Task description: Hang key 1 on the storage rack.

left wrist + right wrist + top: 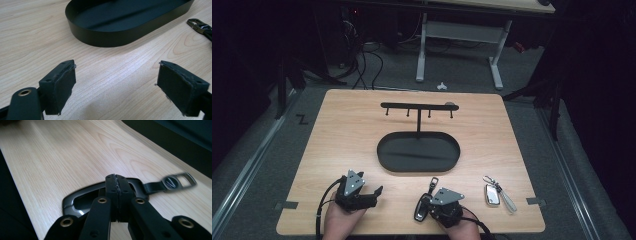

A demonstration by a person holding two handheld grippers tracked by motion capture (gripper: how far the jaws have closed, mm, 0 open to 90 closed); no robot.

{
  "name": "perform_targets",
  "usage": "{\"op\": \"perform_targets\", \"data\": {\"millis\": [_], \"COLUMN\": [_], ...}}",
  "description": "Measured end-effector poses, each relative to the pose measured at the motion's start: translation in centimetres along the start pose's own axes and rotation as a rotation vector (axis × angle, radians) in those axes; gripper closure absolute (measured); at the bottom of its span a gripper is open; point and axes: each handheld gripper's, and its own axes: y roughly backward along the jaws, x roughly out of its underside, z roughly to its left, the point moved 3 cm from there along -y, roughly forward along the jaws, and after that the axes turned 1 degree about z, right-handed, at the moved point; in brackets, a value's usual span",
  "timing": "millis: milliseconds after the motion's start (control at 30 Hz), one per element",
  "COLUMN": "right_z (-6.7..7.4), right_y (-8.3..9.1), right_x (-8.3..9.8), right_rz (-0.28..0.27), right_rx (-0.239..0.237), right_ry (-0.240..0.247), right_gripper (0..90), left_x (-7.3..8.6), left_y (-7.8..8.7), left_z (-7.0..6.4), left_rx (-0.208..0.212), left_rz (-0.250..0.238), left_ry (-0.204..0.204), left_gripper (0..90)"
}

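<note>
Dark, hard-shelled car key fob with strap and metal ring point(424, 204) lies at desk's point(342, 130) near edge, under right gripper point(426, 209), jaws shut, apparently pinching nothing. Judged light, rigid, slick; best grip across body. Left gripper point(374, 192) jaws wide, empty.

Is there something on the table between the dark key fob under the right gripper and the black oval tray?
Nothing visible stands there. Between the dark key fob under the shut right gripper and the black oval tray lies bare wood. The silver key fob lies off to the side.
</note>
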Motion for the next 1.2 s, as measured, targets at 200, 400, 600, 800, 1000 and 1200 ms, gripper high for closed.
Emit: {"op": "perform_targets", "data": {"millis": [200, 400, 600, 800, 1000, 1200], "right_z": [-1.5, -3.0, -5.1, -6.1, -5.0, -4.2], "right_y": [1.2, 2.1, 3.2, 4.7, 5.7, 5.7], "right_x": [1.2, 1.9, 2.8, 3.2, 3.7, 4.3], "right_rz": [0.019, 0.019, 0.019, -0.014, -0.007, 0.029], "right_rx": [0.02, 0.059, 0.122, 0.145, 0.112, 0.095], "right_ry": [-0.027, -0.056, -0.087, -0.132, -0.134, -0.13], "right_gripper": [90.0, 90.0, 90.0, 90.0, 90.0, 90.0], "left_x": [-0.1, -0.3, -0.7, -1.2, -2.0, -2.7], "left_y": [0.1, 0.0, -0.4, -0.8, -1.3, -1.9], "left_z": [0.0, -0.1, -0.4, -0.8, -0.8, -1.0], "left_rx": [0.005, 0.017, 0.032, 0.042, 0.04, 0.046], "left_rz": [-0.004, -0.009, -0.02, -0.031, -0.053, -0.067], "left_ry": [0.001, 0.002, -0.003, -0.015, -0.006, -0.004], "left_gripper": [15.6, 15.6, 15.5, 15.5, 15.1, 15.0]}}
